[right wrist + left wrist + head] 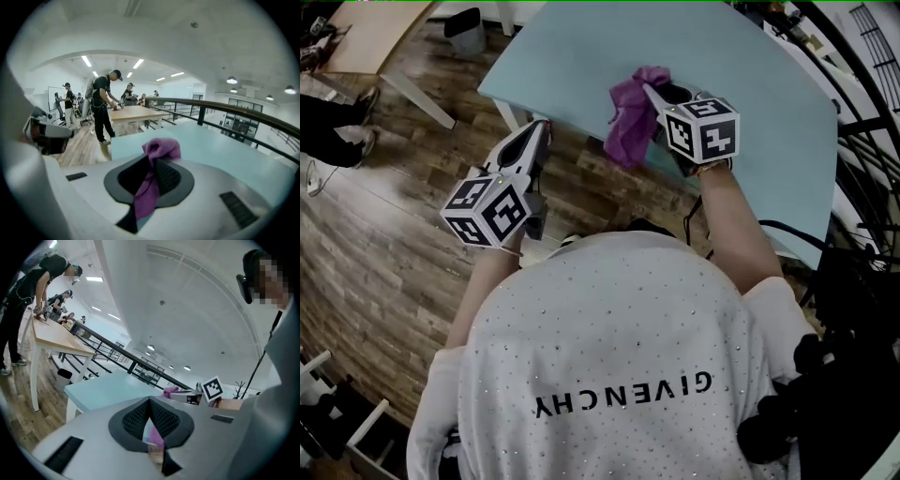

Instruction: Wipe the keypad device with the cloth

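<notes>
My white studded T-shirt [609,375] is nearest. My right gripper [152,164] is clamped on the crumpled purple knitted cloth [630,120], which hangs over the pale blue table [581,47] at its near edge. My left gripper [150,404], jaws together and empty, is to the left above the wood-plank floor [384,234].

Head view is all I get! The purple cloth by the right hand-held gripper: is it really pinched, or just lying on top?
Observer: Pinched. In the right gripper view, the right hand-held gripper has its jaws shut on the cloth, which bunches up above them.
Operator: Is the other one holding something too?
Observer: In its own view, the left hand-held gripper has its jaw tips touching. Lower down between them shows a thin coloured sliver that I cannot identify.
</notes>
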### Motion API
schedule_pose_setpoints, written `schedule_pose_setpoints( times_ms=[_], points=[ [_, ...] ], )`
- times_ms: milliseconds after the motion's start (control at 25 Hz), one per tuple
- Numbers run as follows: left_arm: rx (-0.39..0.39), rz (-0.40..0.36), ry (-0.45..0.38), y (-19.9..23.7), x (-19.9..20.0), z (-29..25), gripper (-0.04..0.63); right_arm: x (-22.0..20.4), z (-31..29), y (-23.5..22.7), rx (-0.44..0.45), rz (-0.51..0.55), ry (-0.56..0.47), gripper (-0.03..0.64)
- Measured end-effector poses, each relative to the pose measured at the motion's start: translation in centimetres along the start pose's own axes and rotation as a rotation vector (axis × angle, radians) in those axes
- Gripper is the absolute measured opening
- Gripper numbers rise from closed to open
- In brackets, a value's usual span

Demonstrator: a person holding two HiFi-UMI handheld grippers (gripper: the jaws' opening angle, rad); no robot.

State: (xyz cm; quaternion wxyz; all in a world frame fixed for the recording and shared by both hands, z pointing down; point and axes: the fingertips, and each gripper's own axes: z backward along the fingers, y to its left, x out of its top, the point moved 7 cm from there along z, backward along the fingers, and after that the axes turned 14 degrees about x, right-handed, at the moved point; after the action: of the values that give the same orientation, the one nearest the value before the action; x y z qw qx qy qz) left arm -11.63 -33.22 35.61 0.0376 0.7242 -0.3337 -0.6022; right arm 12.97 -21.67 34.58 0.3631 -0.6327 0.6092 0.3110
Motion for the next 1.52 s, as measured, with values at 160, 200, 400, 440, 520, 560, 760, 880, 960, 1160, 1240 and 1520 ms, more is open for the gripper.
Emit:
schedule_pose_setpoints(
  times_ms=[160,200,400,440,520,560,760,880,960,1160,1240,1520],
  points=[
    [0.02,-0.006,-0.007,0.5,-0.4,1.4,0.006,4.3,2.1,-1.9,-0.1,0.077,-0.148,0.044],
    [0.026,-0.005,-0.01,0.8,-0.3,1.7,0.006,4.6,2.4,-2.3,-0.116,0.083,-0.169,0.044],
    [0.044,0.01,-0.021,1.2,0.0,2.8,0.006,-0.1,1.5,-4.1,-0.112,-0.033,0.025,0.044],
    [0.047,0.013,-0.022,1.3,0.0,3.0,0.006,-1.2,1.2,-4.2,-0.125,-0.045,0.063,0.044],
    [0.051,0.017,-0.021,1.3,-0.3,3.0,0.006,-2.7,1.0,-4.6,-0.154,-0.066,0.096,0.046],
    [0.049,0.018,-0.015,1.1,-0.6,3.0,0.006,-3.1,1.1,-4.9,-0.165,-0.08,0.095,0.046],
    [0.023,0.008,0.029,-0.7,-2.3,2.3,0.006,-4.2,2.5,-6.6,-0.202,-0.117,0.112,0.048],
    [0.018,0.004,0.026,-1.8,-2.3,1.7,0.006,-4.6,3.4,-7.9,-0.214,-0.15,0.084,0.048],
    [0.021,0.005,0.021,-2.7,-2.3,1.2,0.006,-5.2,4.2,-8.6,-0.224,-0.19,0.033,0.049],
    [0.018,-0.009,0.031,-6.1,-2.9,0.0,0.006,-6.8,6.7,-11.0,-0.259,-0.246,-0.029,0.051],
    [0.016,-0.016,0.035,-7.2,-3.3,-0.5,0.006,-7.1,7.7,-12.1,-0.265,-0.255,-0.046,0.051],
    [0.021,0.005,0.042,-11.5,-5.8,-1.7,0.006,-10.8,11.7,-15.9,-0.26,-0.354,-0.03,0.051]
  ],
)
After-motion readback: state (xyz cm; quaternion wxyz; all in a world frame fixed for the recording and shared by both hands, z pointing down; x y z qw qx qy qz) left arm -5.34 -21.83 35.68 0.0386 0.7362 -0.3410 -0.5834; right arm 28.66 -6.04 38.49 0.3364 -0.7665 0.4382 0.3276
